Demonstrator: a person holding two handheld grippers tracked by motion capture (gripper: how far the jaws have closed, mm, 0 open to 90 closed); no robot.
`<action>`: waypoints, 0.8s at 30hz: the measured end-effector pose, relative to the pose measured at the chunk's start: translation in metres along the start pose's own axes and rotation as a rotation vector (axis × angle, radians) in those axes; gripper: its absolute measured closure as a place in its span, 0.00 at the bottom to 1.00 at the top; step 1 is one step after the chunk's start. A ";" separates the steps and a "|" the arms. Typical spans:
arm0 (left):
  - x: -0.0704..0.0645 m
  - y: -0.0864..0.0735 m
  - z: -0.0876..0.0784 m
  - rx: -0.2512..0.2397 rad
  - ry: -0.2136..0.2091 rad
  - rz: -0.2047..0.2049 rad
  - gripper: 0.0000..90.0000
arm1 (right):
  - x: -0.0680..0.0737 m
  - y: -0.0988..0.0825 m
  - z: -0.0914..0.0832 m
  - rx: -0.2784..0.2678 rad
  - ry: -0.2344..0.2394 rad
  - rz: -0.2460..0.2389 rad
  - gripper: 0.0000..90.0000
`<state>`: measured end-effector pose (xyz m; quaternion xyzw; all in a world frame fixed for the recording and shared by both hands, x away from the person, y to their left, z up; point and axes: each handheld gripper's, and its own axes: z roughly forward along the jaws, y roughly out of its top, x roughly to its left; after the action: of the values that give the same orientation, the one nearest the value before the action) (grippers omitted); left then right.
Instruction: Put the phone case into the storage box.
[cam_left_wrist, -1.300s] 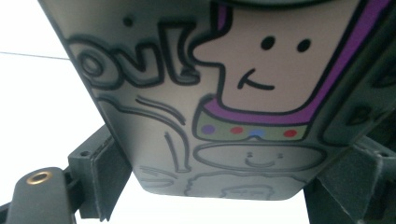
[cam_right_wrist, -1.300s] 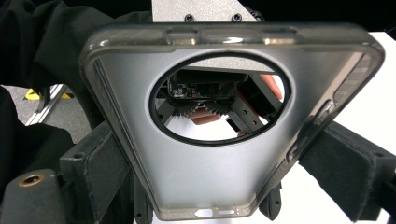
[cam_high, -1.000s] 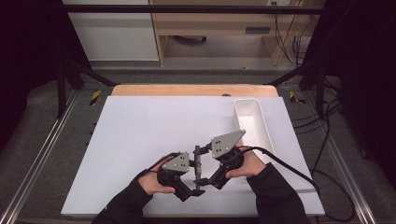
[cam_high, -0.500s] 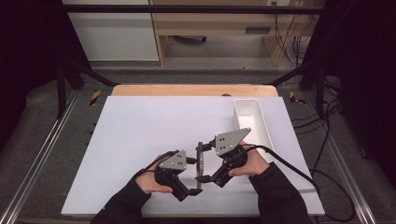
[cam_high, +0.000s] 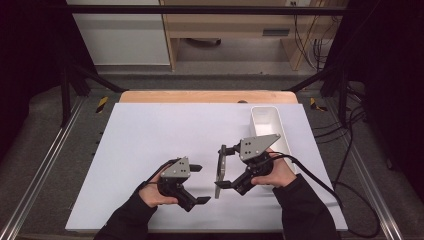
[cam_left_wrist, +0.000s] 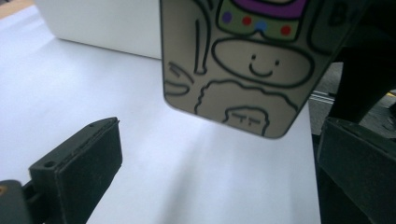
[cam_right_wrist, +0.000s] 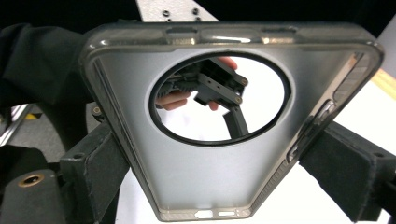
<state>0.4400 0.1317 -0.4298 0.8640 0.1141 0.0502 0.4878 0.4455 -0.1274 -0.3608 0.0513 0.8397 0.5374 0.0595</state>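
- While my right tongs (cam_high: 220, 166) clench the phone case (cam_high: 220, 170) by its edges, it stands upright above the desk (cam_high: 150, 135), printed back facing left.
- My left tongs (cam_high: 200, 184) stand released just beside it, jaws having just opened, nothing between them.

Grey phone case (cam_left_wrist: 236, 65), black cartoon outlines

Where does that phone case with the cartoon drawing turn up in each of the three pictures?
High view: the phone case stands on edge at lower centre, clamped in the right claw.
Left gripper view: its doodled back hangs at upper centre.
Right gripper view: its inside, with the round hole, spans the frame.
Shared landmark: the white table.
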 end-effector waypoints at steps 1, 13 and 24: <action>0.000 -0.001 -0.003 -0.008 0.010 -0.009 0.00 | 0.000 0.000 -0.001 -0.002 -0.006 0.001 0.13; 0.010 -0.016 -0.035 -0.083 0.162 -0.093 0.00 | -0.004 0.004 -0.019 -0.035 -0.126 0.053 0.13; 0.018 -0.039 -0.070 -0.140 0.319 -0.196 0.00 | -0.008 0.009 -0.034 -0.064 -0.260 0.118 0.13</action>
<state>0.4379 0.2135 -0.4274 0.7938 0.2696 0.1465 0.5250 0.4483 -0.1553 -0.3386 0.1679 0.8030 0.5551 0.1377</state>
